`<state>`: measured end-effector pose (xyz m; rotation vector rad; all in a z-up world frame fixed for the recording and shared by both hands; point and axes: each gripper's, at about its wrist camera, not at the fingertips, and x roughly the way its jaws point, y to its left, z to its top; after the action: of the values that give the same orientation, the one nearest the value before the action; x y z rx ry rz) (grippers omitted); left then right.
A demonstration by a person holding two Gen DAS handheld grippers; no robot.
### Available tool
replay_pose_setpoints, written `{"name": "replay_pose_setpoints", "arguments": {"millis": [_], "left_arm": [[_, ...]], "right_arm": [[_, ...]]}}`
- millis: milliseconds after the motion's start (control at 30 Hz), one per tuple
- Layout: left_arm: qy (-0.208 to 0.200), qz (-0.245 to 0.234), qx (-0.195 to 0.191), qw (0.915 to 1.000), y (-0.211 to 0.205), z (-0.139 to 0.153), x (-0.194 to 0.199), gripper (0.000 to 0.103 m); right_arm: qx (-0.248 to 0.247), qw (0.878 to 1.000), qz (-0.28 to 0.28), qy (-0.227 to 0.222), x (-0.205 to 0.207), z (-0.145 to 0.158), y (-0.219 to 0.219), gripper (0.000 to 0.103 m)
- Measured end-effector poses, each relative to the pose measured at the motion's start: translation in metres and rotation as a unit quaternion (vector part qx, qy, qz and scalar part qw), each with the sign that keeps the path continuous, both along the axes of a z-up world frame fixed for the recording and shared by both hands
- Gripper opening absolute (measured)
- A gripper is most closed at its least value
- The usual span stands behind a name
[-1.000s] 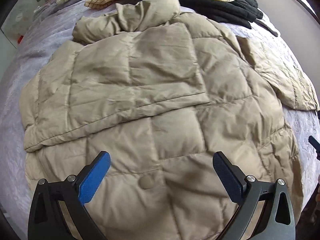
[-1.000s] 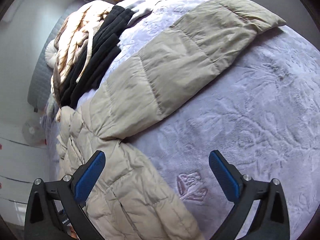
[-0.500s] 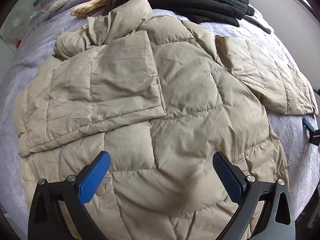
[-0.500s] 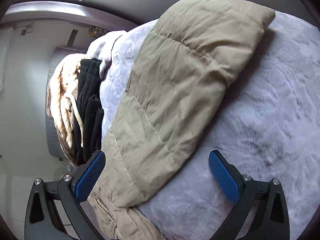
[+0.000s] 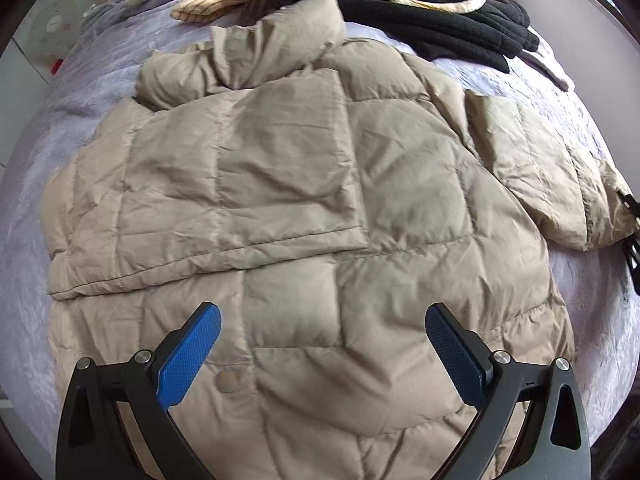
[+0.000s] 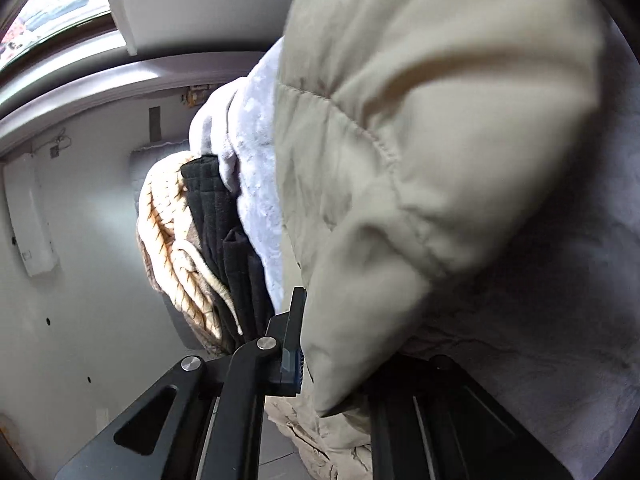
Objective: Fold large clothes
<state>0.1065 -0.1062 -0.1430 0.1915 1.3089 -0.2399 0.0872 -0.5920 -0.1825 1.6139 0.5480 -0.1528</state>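
Where lilac bedspread lies, beige jacket, grey wall.

The left gripper has matte black, triangular finger arms with teardrop cut-outs, round silver screws at the joints, and long blue pads with a fine dimpled texture. The right gripper is built the same (black arms, silver screw heads), with a thin ribbed blue pad edge showing on one finger.
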Motion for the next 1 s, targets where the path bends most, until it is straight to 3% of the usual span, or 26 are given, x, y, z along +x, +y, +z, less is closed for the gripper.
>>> {"name": "replay_pose_setpoints", "arguments": {"millis": [200, 333, 433, 567, 700, 833, 900, 1000], "left_arm": [[-0.015, 0.03, 0.007, 0.9994, 0.038, 0.005, 0.005, 0.102], [-0.021, 0.049, 0.002, 0.9986, 0.062, 0.006, 0.009, 0.102], [-0.03, 0.057, -0.002, 0.9979, 0.08, 0.008, 0.01, 0.102], [-0.033, 0.073, -0.007, 0.9967, 0.105, 0.005, 0.01, 0.102], [-0.032, 0.098, -0.003, 0.9947, 0.135, -0.001, 0.011, 0.102], [-0.031, 0.122, -0.003, 0.992, 0.164, -0.004, 0.012, 0.102], [-0.031, 0.134, -0.003, 0.9905, 0.177, -0.007, 0.015, 0.102], [-0.032, 0.145, -0.003, 0.9889, 0.191, -0.012, 0.019, 0.102]], "right_arm": [[-0.061, 0.993, 0.083, -0.061, 0.048, 0.054, 0.047, 0.01], [-0.128, 0.976, 0.157, -0.085, 0.087, 0.096, 0.107, 0.01], [-0.181, 0.955, 0.211, -0.102, 0.116, 0.124, 0.16, 0.01], [-0.276, 0.91, 0.292, -0.105, 0.15, 0.145, 0.245, 0.01], [-0.333, 0.867, 0.36, -0.088, 0.164, 0.132, 0.324, 0.01], [-0.378, 0.829, 0.41, -0.04, 0.179, 0.089, 0.38, 0.01], [-0.386, 0.816, 0.429, -0.015, 0.186, 0.064, 0.398, 0.01], [-0.376, 0.813, 0.443, 0.023, 0.194, 0.022, 0.404, 0.01]]}}
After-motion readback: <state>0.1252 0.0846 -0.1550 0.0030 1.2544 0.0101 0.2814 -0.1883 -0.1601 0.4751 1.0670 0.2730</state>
